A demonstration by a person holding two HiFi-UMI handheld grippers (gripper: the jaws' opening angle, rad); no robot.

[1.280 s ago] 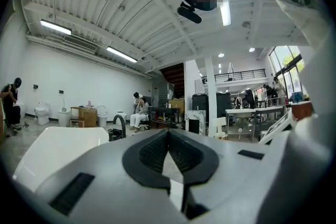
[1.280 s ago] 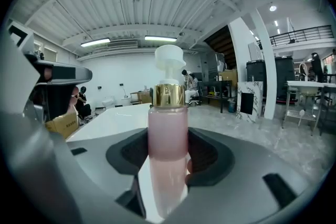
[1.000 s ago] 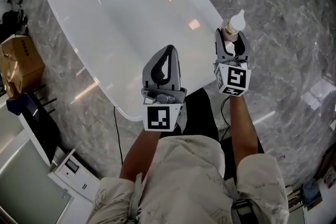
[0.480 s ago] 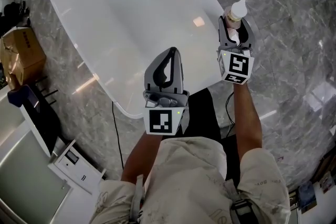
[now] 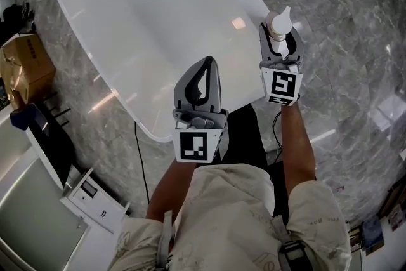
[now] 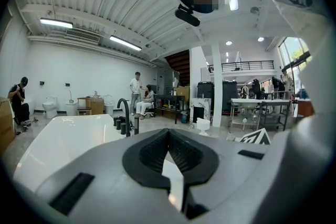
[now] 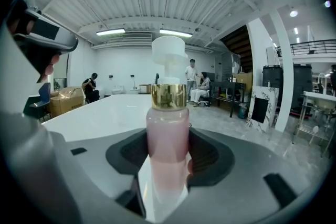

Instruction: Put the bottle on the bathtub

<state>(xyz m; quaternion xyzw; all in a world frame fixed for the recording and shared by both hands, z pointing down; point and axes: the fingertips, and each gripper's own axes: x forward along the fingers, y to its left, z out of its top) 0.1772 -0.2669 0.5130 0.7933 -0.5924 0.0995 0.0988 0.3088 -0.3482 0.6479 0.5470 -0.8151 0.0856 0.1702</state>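
A pink pump bottle with a gold collar and white pump head stands upright between the jaws of my right gripper, which is shut on it. In the head view the bottle and right gripper hang over the right rim of the white bathtub. My left gripper hovers over the tub's near end, shut with nothing between its jaws. The left gripper view shows its jaws pressed together, the tub's white rim and a black tap beyond.
Grey marble floor surrounds the tub. A cardboard box and dark gear sit at the left. A black cable trails on the floor near the tub's end. People and tables stand far back in the hall.
The right gripper with the bottle has shifted forward and slightly left, closer over the tub's right rim. The left gripper has barely moved.
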